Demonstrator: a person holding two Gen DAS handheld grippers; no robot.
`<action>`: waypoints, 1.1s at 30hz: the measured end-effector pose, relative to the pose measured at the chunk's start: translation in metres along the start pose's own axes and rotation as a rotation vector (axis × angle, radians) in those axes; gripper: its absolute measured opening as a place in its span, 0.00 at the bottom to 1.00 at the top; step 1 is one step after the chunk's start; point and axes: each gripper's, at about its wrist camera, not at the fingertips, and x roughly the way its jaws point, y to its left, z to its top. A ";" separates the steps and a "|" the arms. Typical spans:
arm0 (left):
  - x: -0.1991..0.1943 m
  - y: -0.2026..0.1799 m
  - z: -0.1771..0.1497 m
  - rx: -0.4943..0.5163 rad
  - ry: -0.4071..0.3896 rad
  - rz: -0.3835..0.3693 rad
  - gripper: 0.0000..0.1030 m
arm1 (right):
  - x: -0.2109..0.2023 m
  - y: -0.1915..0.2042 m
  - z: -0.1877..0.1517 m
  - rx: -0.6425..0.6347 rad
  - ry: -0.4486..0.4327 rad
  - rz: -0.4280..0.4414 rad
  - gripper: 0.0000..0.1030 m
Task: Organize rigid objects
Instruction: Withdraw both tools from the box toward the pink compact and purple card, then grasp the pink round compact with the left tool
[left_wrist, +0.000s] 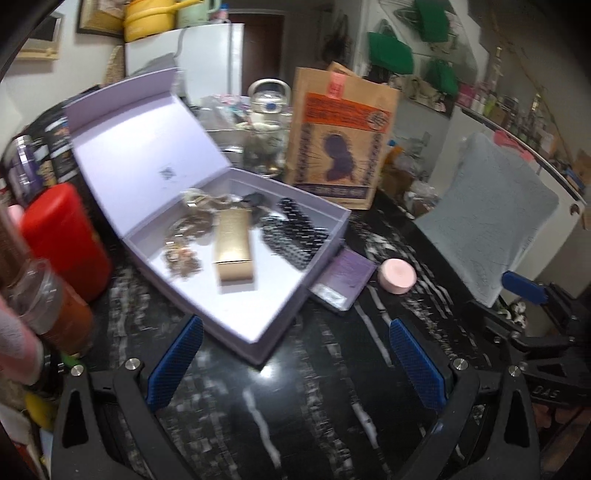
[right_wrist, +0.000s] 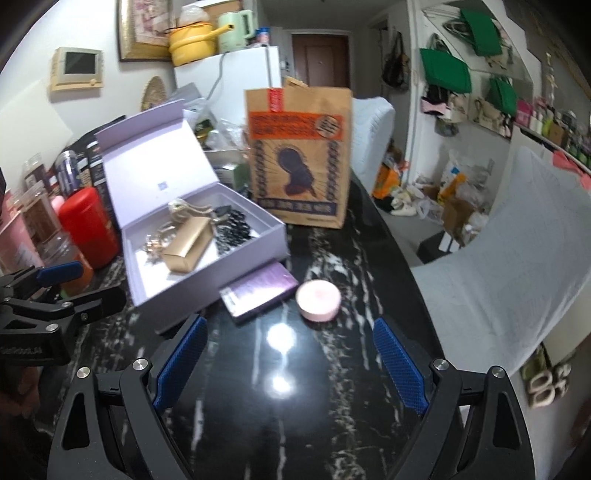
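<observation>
An open lilac box (left_wrist: 325, 240) (right_wrist: 258, 240) lies on the black marble counter with its lid raised. Inside it are a gold carton (left_wrist: 234, 247) (right_wrist: 186, 245), a black patterned piece (left_wrist: 295, 236) (right_wrist: 232, 227) and a tangle of jewellery (left_wrist: 184, 236). Just right of the box lie a flat purple case (left_wrist: 345, 278) (right_wrist: 260, 291) and a round pink tin (left_wrist: 397, 275) (right_wrist: 318, 299). My left gripper (left_wrist: 295, 323) is open over the box's near corner, holding nothing. My right gripper (right_wrist: 290, 323) is open and holds nothing, a little short of the case and the tin.
A red canister (left_wrist: 62, 236) (right_wrist: 90, 225) and several bottles crowd the counter's left side. A brown paper bag (left_wrist: 341, 136) (right_wrist: 301, 155) stands behind the box. A chair with a white cover (right_wrist: 498, 288) stands past the counter's right edge.
</observation>
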 end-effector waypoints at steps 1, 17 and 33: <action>0.003 -0.005 0.001 0.005 0.000 -0.012 1.00 | 0.002 -0.005 -0.001 0.008 0.006 -0.003 0.89; 0.057 -0.054 -0.003 0.059 0.069 -0.147 1.00 | 0.048 -0.062 -0.010 0.034 0.070 -0.011 0.87; 0.099 -0.048 -0.008 0.038 0.136 -0.144 0.94 | 0.122 -0.051 0.001 -0.112 0.145 0.114 0.76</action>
